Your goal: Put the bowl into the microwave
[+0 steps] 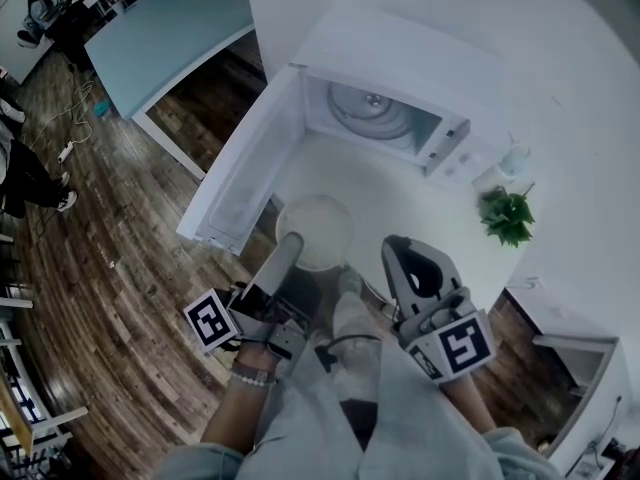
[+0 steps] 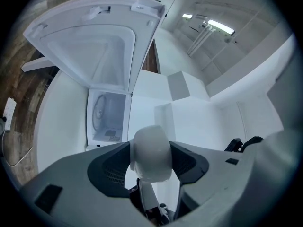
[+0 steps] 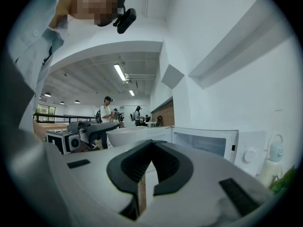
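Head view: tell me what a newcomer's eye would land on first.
The white microwave at top centre draws the eye first, its door swung wide open to the left. Just in front of the opening, the left claw grips the rim of a white bowl. The right claw hangs shut and empty at lower right, with a small green plant off to its right.

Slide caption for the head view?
Left gripper holds the white bowl by its rim before the open microwave; right gripper shut, empty.
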